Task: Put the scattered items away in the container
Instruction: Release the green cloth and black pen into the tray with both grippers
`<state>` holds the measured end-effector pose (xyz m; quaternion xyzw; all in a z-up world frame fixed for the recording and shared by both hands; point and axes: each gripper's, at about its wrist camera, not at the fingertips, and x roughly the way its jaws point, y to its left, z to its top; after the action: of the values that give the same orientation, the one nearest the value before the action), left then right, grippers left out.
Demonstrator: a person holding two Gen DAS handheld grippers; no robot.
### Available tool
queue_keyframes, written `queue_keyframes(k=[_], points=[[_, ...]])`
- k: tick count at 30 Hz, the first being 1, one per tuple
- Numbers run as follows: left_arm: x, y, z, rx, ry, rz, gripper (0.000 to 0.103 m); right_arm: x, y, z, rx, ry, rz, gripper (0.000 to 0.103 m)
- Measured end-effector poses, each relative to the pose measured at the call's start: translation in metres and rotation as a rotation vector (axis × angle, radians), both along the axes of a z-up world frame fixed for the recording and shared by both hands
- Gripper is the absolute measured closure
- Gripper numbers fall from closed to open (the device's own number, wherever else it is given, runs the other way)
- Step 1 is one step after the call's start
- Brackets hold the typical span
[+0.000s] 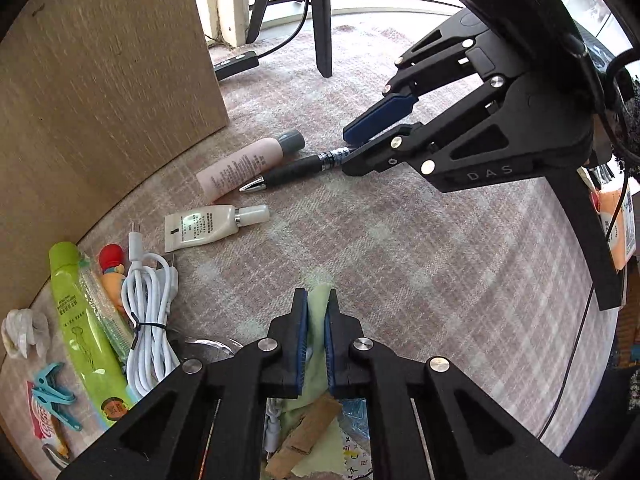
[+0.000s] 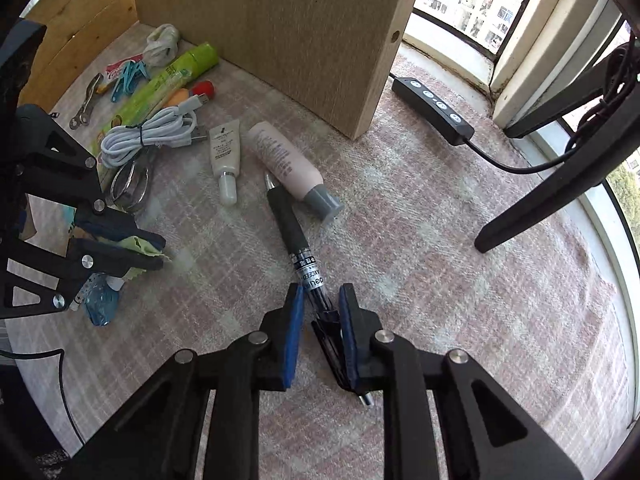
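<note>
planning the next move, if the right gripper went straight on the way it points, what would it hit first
The black pen itself: the right gripper has its barrel between the pads. Along that line next looks like the pink tube, though depth is unclear.

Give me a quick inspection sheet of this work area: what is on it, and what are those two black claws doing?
Surface: pink checked cloth, mostly bare on the window side.
Job's things: black pen; pink tube beside it; small white tube; green cloth.
Clutter: green tube, blue clips, red-capped toy, glass ring.
Grippers: left gripper shut on the green cloth; right gripper closed around the pen's rear end.
Cables: coiled white cable; black cord with button remote.
Surroundings: wooden board, black stand legs, window.
</note>
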<state>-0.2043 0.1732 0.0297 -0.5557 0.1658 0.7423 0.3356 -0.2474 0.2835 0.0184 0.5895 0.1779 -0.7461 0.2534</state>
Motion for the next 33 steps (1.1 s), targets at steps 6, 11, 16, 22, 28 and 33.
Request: queue_keyframes(k=[6, 11, 16, 22, 28, 33], points=[[0.009, -0.016, 0.023, 0.102, 0.007, 0.094, 0.099, 0.016, 0.010, 0.008, -0.068, -0.028, -0.139, 0.092], [0.022, -0.037, 0.047, 0.189, 0.020, 0.157, 0.099, 0.041, 0.027, 0.035, -0.199, -0.003, -0.249, 0.092], [0.030, -0.049, 0.083, 0.257, 0.071, 0.185, 0.099, 0.071, 0.049, 0.072, -0.260, 0.045, -0.312, 0.092], [0.042, -0.029, 0.113, 0.318, 0.111, 0.172, 0.099, 0.114, 0.090, 0.110, -0.311, 0.106, -0.420, 0.092], [0.066, 0.016, 0.137, 0.401, 0.102, 0.105, 0.099, 0.171, 0.150, 0.135, -0.322, 0.172, -0.555, 0.092], [0.093, 0.084, 0.153, 0.464, 0.073, -0.008, 0.099, 0.230, 0.227, 0.154, -0.285, 0.223, -0.725, 0.092]])
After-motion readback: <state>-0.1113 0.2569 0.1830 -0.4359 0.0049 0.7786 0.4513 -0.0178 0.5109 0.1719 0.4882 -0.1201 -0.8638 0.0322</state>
